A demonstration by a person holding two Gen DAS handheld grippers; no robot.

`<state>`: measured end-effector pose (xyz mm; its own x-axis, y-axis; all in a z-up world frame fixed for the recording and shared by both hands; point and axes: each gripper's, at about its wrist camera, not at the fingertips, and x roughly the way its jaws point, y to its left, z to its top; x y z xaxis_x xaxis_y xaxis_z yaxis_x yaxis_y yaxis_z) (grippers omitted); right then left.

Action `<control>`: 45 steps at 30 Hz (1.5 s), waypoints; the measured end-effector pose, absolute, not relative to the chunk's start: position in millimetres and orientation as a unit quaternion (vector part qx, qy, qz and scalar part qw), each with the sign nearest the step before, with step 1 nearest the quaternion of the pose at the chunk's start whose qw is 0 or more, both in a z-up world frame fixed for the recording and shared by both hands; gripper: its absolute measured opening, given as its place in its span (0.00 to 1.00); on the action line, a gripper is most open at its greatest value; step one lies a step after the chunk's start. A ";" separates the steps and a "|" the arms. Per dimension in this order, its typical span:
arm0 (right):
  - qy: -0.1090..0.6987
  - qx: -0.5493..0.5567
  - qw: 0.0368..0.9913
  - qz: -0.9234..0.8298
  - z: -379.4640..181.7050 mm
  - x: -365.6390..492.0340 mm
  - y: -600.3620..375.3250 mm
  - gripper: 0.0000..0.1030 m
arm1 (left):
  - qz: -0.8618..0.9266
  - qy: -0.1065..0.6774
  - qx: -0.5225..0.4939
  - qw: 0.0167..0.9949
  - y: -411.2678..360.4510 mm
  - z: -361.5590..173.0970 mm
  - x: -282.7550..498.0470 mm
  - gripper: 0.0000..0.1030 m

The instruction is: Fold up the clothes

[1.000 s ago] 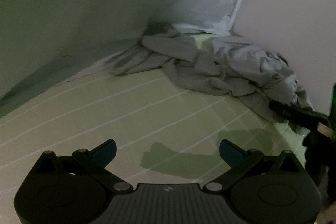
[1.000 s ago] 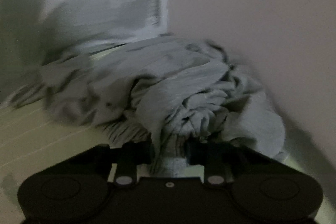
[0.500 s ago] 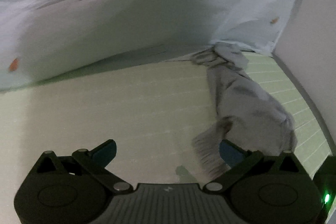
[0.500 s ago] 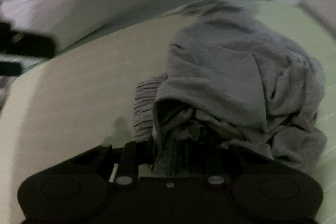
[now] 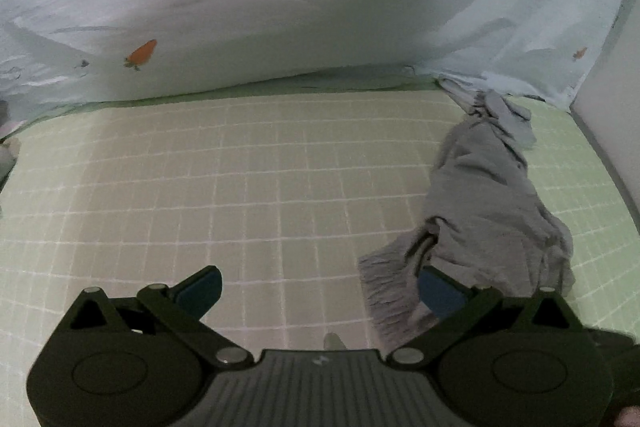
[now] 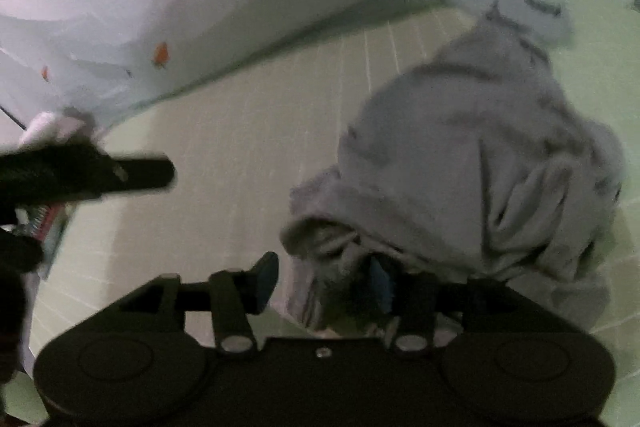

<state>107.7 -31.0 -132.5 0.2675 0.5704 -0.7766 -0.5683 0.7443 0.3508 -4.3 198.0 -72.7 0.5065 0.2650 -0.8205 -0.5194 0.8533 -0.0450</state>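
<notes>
Left gripper (image 5: 318, 285), bottom centre of its view: 2 blue-padded fingers spread wide, nothing between them, over a green gridded sheet (image 5: 248, 187). Its right pad sits against the ribbed hem of a grey garment (image 5: 486, 203), which lies bunched in a long heap from lower right up toward the upper right corner. Pale bedding (image 5: 280, 7) with a carrot print fills the top of the frame.

Right gripper (image 6: 324, 277), bottom centre of its blurred view: fingers parted, a fold of garment (image 6: 480, 155) hanging between them; grip contact unclear. Garment fills right half. Left gripper (image 6: 80, 173) shows at mid left edge.
</notes>
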 end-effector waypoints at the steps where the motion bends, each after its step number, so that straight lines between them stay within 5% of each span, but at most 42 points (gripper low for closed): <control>1: 0.481 0.002 0.803 0.352 -128.6 108.8 -33.9 0.62 | 0.231 0.441 -0.147 0.855 199.6 -73.9 -4.9 1.00; 4: 0.459 0.005 0.823 0.335 -117.1 112.2 -42.7 0.72 | 0.233 0.444 -0.154 0.851 203.2 -77.6 -3.1 1.00; 22: 0.475 0.007 0.865 0.165 -161.7 209.7 -104.9 0.73 | 0.157 0.506 -0.262 0.807 201.7 -146.7 29.6 0.93; 29: 0.491 0.022 0.857 0.157 -183.8 253.4 -117.2 0.72 | 0.131 0.533 -0.278 0.788 193.6 -177.9 65.9 0.77; 34: 0.503 0.058 0.838 0.201 -192.4 254.9 -120.4 0.22 | 0.135 0.533 -0.281 0.787 188.2 -186.0 73.1 0.34; 36: 0.477 0.036 0.850 0.223 -181.7 244.4 -115.3 0.11 | 0.139 0.527 -0.284 0.789 189.1 -184.5 69.8 0.20; 45: 0.370 0.075 0.887 0.268 -103.8 207.9 -110.9 0.08 | 0.265 0.418 -0.216 0.842 227.7 -105.2 4.7 0.12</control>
